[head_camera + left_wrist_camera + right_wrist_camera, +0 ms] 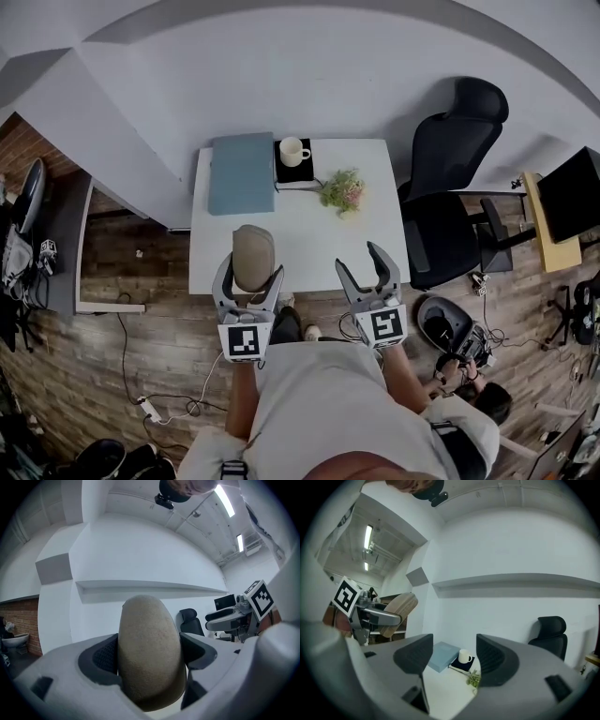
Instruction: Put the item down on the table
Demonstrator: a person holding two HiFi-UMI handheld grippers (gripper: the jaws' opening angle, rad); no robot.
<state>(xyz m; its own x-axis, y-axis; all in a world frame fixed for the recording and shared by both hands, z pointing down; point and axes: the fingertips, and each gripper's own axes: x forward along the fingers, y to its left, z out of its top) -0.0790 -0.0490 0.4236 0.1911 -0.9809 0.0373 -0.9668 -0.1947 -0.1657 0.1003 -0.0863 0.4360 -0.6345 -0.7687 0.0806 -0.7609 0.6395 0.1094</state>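
A tan, oval, rough-skinned item [253, 255] stands upright between the pads of my left gripper [251, 272], which is shut on it above the near edge of the white table [300, 234]. In the left gripper view the item [149, 634] fills the gap of the left gripper [151, 652], and both pads press its sides. My right gripper [359, 261] hangs open and empty beside it over the same table edge. The right gripper view shows its open jaws [454, 654] with the table [445, 686] beyond, and the held item [398, 609] at the left.
At the table's far side lie a grey-blue box [242, 173], a white mug [293, 151] on a black notebook [298, 172] and a small plant [343, 190]. A black office chair [450, 187] stands right of the table. Cables run over the wooden floor.
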